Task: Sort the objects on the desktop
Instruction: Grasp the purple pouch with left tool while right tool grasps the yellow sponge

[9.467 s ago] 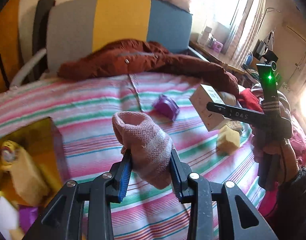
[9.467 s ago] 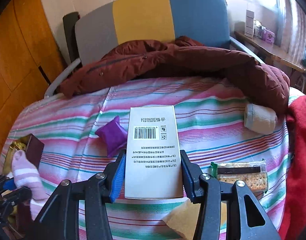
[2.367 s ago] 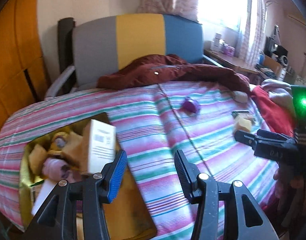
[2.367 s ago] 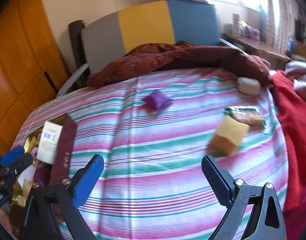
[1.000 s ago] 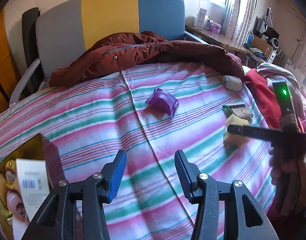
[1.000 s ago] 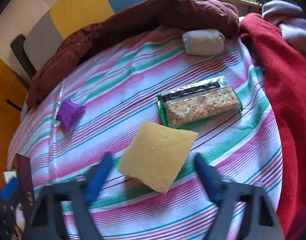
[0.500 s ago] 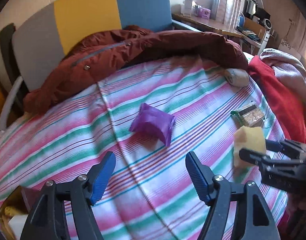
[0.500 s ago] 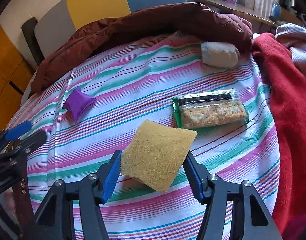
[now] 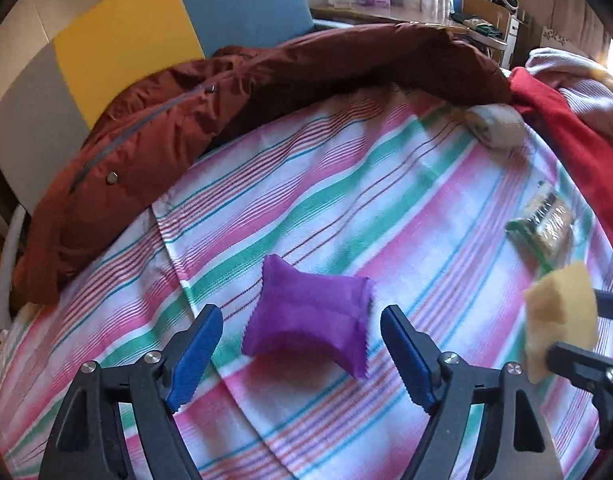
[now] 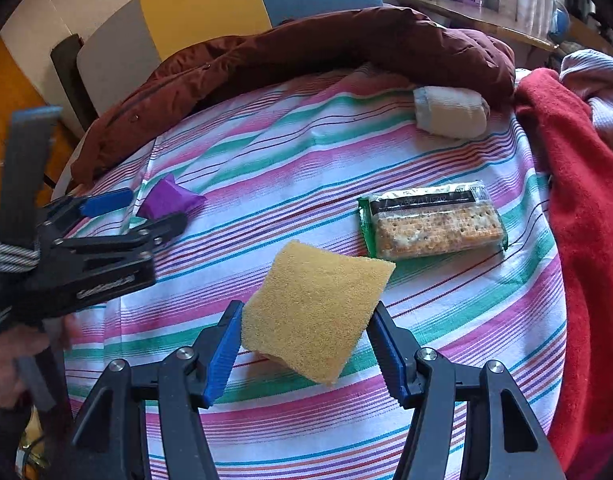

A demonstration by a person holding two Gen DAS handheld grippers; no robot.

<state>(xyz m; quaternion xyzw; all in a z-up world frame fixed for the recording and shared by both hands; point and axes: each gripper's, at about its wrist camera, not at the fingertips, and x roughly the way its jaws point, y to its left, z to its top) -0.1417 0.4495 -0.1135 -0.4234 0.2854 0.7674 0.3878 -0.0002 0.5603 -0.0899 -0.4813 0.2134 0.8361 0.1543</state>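
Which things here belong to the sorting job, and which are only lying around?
Belong to the job:
- yellow sponge, between the right gripper fingers
- purple pouch, between the open left gripper fingers
- cracker packet
- rolled sock

Only lying around:
- brown jacket
- red blanket
- striped cloth

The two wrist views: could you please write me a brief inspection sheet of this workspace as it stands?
Surface: striped sheet, wrinkled.
Job's things: purple pouch lying between the left fingers; yellow sponge between the right fingers; cracker pack and rolled sock lying loose.
Clutter: brown jacket, red blanket.
Grippers: left gripper open around the pouch; right gripper shut on the sponge.
Cables: nothing seen.
Surroundings: colour-block headboard, shelf with boxes.
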